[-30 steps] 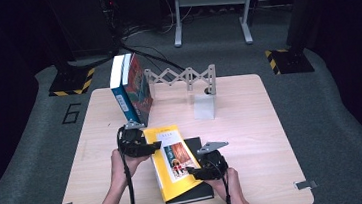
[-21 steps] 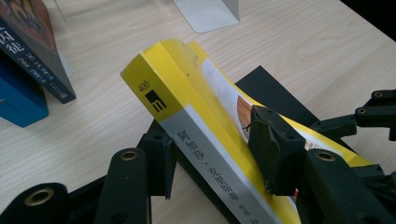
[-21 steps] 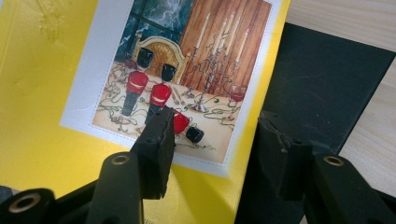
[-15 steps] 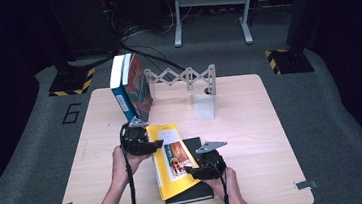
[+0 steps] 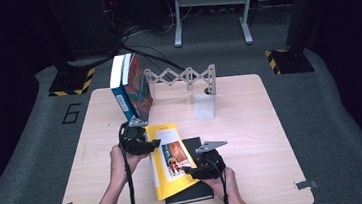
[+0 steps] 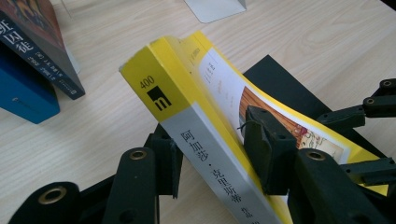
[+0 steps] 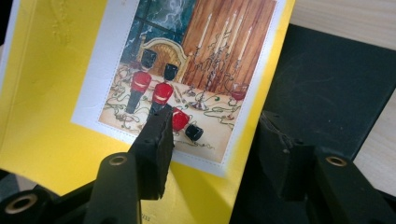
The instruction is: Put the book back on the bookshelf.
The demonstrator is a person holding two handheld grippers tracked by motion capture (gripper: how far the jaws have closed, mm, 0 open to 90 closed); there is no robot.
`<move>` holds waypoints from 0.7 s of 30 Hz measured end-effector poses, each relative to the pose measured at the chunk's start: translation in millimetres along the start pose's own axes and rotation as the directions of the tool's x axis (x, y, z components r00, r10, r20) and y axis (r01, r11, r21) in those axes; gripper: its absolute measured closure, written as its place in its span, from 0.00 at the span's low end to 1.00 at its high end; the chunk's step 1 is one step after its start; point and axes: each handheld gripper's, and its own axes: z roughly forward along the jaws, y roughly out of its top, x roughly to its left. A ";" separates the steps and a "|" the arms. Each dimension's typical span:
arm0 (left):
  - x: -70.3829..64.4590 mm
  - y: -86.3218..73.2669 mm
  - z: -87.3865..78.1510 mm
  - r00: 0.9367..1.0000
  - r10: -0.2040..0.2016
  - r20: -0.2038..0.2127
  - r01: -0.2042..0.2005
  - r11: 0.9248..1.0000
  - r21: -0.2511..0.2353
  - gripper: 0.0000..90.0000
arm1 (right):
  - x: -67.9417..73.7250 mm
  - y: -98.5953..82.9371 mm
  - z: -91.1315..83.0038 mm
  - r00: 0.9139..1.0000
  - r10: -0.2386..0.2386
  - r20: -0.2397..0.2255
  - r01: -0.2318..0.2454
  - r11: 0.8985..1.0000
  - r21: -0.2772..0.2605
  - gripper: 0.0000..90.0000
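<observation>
A yellow book lies askew on a black book at the table's front middle. My left gripper is shut on the yellow book's spine end. In the left gripper view one pad presses the cover and the other sits behind the back, with the yellow and grey spine tilted up off the table. My right gripper stands open at the yellow book's right edge. In the right gripper view one jaw rests over the picture on the cover and the other over the black book.
Two books, a blue one and a red-covered one, lean upright at the back left. A grey accordion rack and a white bookend stand behind the middle. Bare wooden table stretches to the right.
My left gripper has edged slightly right and forward with the yellow book's spine end. The right gripper has barely moved.
</observation>
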 end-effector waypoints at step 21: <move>-2.0 12.9 -22.2 1.000 -0.002 0.011 0.003 0.997 -0.076 0.80 | -101.2 -43.2 -52.2 0.931 0.154 0.331 -0.141 0.988 -0.062 0.05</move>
